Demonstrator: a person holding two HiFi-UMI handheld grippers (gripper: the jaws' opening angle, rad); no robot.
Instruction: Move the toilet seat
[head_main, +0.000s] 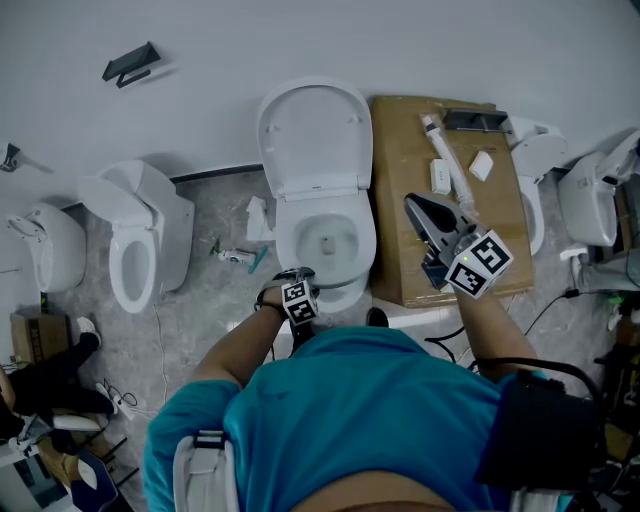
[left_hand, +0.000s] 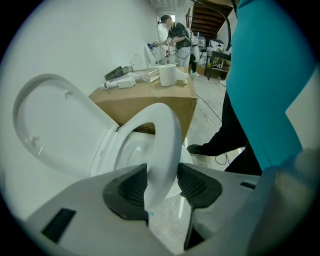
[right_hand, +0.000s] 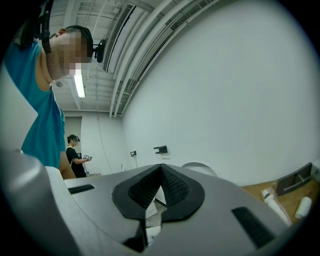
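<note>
The white toilet (head_main: 322, 236) stands against the wall with its lid (head_main: 313, 135) raised. The toilet seat (left_hand: 167, 140) is tilted up off the bowl (left_hand: 127, 152). My left gripper (left_hand: 162, 186) points steeply down at the seat's front rim, and its dark pads (left_hand: 131, 189) close on that rim from both sides. In the head view the left gripper (head_main: 297, 276) sits at the bowl's near edge. My right gripper (head_main: 412, 205) hovers over the cardboard box, held level. Its jaws are shut with nothing between them (right_hand: 160, 172).
A cardboard box (head_main: 398, 150) right of the toilet carries a tube, a small white block and a dark holder. More toilets stand at the left (head_main: 140, 240) and right (head_main: 535, 190). Small items (head_main: 240, 257) lie on the floor. Another person (left_hand: 177, 37) stands far off.
</note>
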